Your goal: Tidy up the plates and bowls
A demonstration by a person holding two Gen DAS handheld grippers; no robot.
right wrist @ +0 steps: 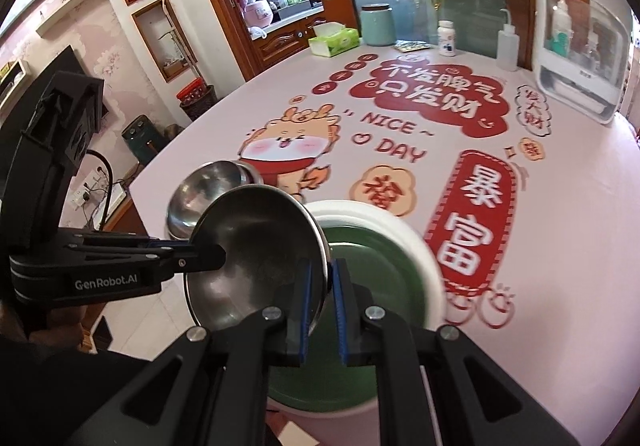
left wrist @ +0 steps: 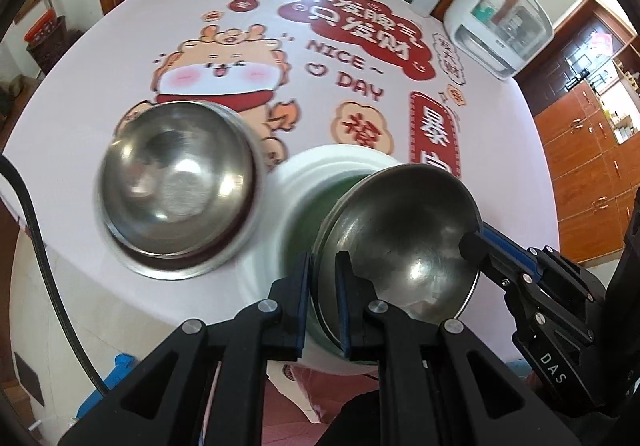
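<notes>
Both grippers pinch one steel bowl [left wrist: 400,242]: left gripper [left wrist: 323,278] on its near rim, right gripper [right wrist: 320,286] opposite, above the green-and-white plate [right wrist: 384,246]. Second steel bowl [left wrist: 176,181] sits left on the table [left wrist: 80,117].

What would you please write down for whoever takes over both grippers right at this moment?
Left gripper: shut on the near rim of a tilted steel bowl.
Right gripper: shut on the same bowl's opposite rim, so both hold it in the air.
The bowl hangs over a white plate with a green centre, at the table edge.
Two steel bowls already sit nested on the table, left of the plate.
Left: probably put the held bowl onto that stack, then let go; the plate is not yet sorted.
</notes>
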